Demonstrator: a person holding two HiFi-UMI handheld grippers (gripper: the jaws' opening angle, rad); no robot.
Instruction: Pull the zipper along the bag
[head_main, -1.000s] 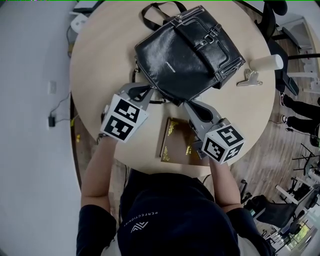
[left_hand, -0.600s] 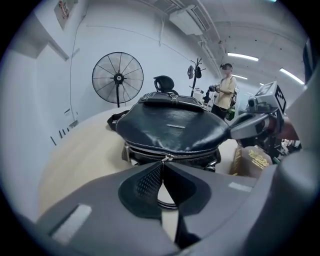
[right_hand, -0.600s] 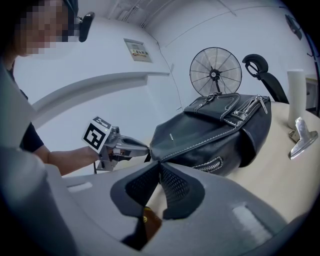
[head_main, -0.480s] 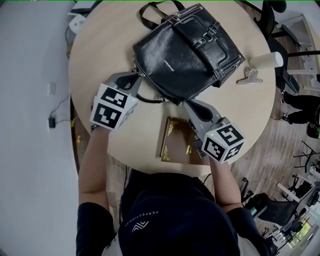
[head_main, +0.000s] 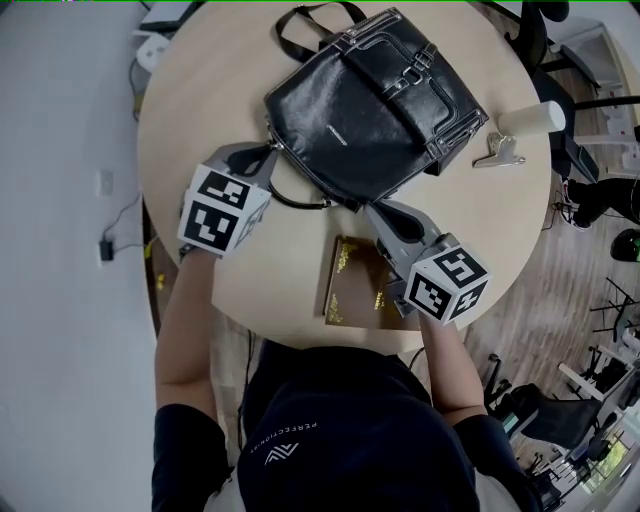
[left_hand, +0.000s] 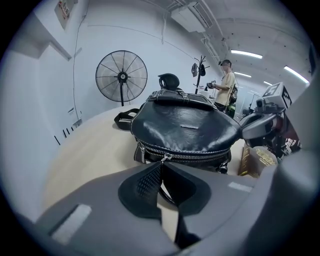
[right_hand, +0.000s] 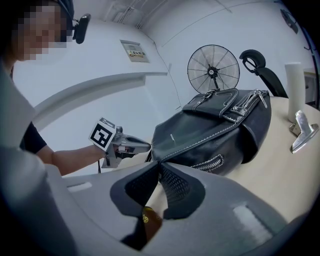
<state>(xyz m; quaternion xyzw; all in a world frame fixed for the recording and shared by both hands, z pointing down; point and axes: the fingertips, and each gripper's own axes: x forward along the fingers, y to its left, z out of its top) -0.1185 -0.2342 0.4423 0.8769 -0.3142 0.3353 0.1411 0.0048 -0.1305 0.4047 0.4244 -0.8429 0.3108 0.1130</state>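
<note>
Just beside the book (head_main: 350, 280), right gripper (head_main: 368, 207) pinches bag (head_main: 370, 110); left gripper (left_hand: 161, 162) pinches zipper pull (left_hand: 164, 157)

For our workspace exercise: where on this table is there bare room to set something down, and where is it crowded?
Free: the broad tabletop left of the bag, out to the rim; a smaller patch this side of the clip and cup. Crowded: the near edge around the book.

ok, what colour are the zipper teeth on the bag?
Silver zipper teeth against the black bag; clearest in the left gripper view.
</note>
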